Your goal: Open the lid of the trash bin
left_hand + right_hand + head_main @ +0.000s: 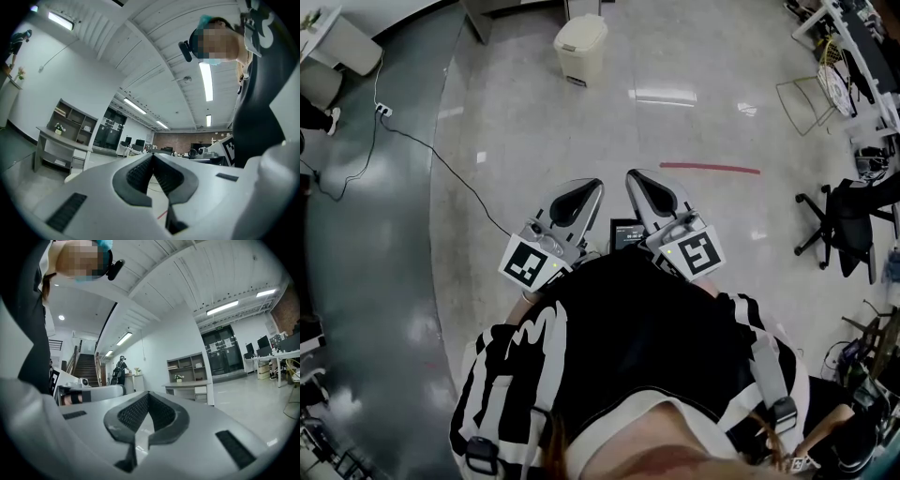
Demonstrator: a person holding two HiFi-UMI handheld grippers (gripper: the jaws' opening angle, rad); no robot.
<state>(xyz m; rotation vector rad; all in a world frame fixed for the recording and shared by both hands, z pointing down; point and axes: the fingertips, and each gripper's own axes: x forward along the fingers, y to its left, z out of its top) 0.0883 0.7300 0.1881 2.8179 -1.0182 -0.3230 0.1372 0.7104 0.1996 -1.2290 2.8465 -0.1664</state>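
Note:
The cream trash bin (580, 47) stands far ahead on the shiny floor with its lid down. Both grippers are held close to the person's chest, side by side, pointing toward the bin and well short of it. The left gripper (596, 184) has its jaws together with nothing between them; in the left gripper view its dark pads (140, 174) meet at the tip. The right gripper (631, 175) is likewise shut and empty, and its ribbed pads (133, 412) touch. Both gripper views look up and outward at the room; I cannot make out the bin in them.
A black cable (450, 171) runs across the floor from a power strip (382, 110) at the left. A red tape line (710, 169) lies ahead to the right. An office chair (839, 220) and a wire rack (806, 101) stand at the right. A person (121, 366) stands at a far counter.

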